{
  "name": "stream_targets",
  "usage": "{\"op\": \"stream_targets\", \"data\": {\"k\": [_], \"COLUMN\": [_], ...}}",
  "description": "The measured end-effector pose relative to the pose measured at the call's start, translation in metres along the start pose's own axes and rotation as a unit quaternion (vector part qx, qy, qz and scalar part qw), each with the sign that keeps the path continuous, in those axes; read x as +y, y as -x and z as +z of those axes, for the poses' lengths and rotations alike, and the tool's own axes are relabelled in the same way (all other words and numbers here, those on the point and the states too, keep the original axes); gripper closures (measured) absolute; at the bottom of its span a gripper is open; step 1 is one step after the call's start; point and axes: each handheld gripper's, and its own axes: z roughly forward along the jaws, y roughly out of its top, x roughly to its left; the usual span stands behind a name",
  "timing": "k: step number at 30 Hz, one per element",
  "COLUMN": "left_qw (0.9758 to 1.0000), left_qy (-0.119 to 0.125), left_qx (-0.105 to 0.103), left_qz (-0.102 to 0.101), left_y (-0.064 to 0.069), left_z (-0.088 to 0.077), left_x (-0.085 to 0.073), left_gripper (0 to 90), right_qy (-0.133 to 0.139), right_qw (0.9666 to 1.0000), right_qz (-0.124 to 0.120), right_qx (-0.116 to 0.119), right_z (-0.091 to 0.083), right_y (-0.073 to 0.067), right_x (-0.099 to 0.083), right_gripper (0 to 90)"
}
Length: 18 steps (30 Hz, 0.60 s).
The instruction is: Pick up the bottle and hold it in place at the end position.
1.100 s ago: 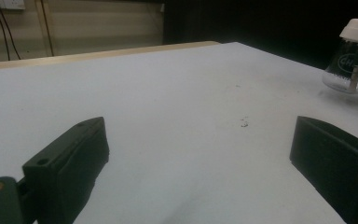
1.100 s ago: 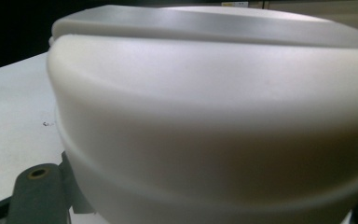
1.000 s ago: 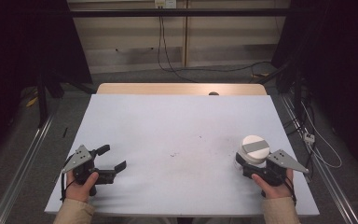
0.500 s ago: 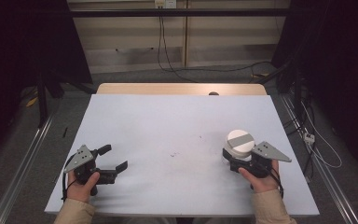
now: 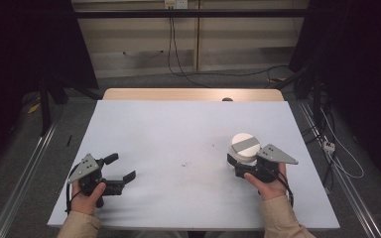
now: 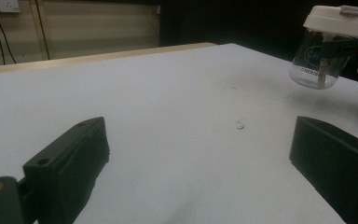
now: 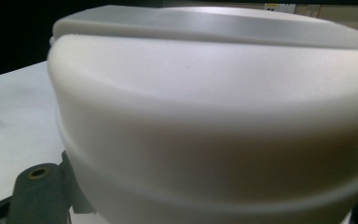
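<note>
Gripping a clear jar (image 6: 320, 60) (white lid), right gripper (image 5: 239, 166); left gripper (image 5: 120, 171) gapes empty.

**Three cameras, one shared jar**

The high view looks forward and down over the whole table (image 5: 178, 134). The left gripper view skims low between its fingers (image 6: 70, 158), sharing the jar (image 6: 328, 46) far beyond them. The right gripper view sits tight against that jar's lid (image 7: 214, 116).

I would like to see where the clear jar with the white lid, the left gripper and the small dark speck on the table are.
clear jar with white lid (image 6: 318, 60), left gripper view, on its clear wall.
left gripper (image 5: 121, 167), high view, midway between its open jaws.
dark speck (image 5: 185, 163), high view, on the mark itself.
</note>
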Motion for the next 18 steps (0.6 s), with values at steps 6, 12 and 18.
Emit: {"op": "stream_targets", "data": {"k": [6,12,18], "left_qw": [1.0000,1.0000,1.0000], "left_qy": [-0.001,-0.001,-0.001], "left_qx": [0.000,0.000,0.000], "left_qz": [0.002,0.002,0.001], "left_y": [0.000,0.000,0.000], "left_z": [0.000,-0.001,0.000], "left_x": [0.000,0.000,-0.001], "left_gripper": [4.2,4.2,4.2], "right_qy": [-0.003,-0.008,-0.015], "right_qw": [1.0000,0.9998,0.9996], "right_qz": [0.000,-0.006,-0.012], "right_qx": [0.004,0.015,0.023], "right_z": [0.007,0.017,0.027], "right_y": [-0.002,-0.007,-0.012], "right_x": [0.004,0.008,0.011], "right_gripper": [18.7,18.7,18.7]}}
